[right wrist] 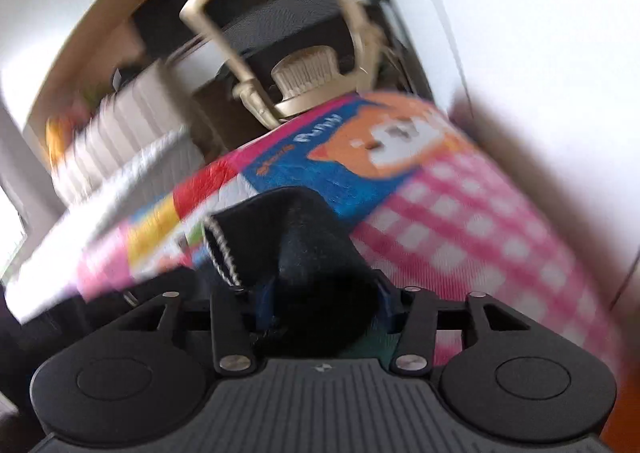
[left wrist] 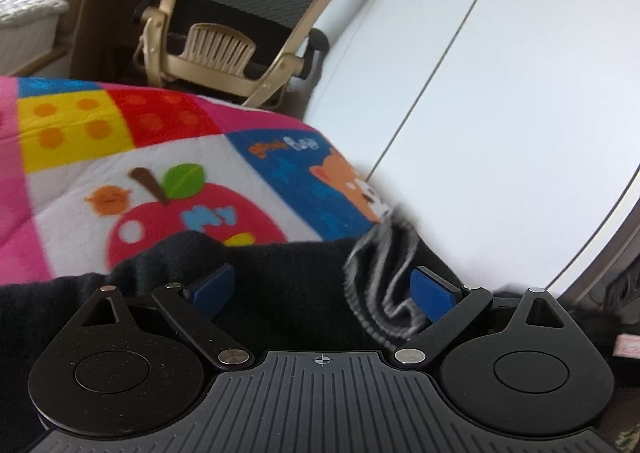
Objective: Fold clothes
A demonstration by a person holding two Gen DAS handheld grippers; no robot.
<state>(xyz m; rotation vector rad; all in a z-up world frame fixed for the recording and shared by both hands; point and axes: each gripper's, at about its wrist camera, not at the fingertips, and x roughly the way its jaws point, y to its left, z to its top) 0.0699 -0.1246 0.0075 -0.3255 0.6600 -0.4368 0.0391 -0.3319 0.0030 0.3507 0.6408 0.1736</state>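
Both claws: black plastic, ribbed grey base w/ crosshair mark. Left claw (left wrist: 324, 285) has blue pads (left wrist: 434, 291). Silver pivot screws (left wrist: 409, 355) on linkage arms.

blanket (left wrist: 168, 157) lay open ahead | chair (left wrist: 240, 13) stood beyond its far edge | wall (left wrist: 500, 93) closed the right

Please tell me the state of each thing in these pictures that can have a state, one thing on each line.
Left claw: open, black cloth between its blue pads.
Right claw: shut on the black garment.
Black garment: bunched, not yet folded flat; striped cuff crumpled by the left claw.
Colourful blanket: spread out under the garment.
Office chair: unoccupied, behind the blanket.
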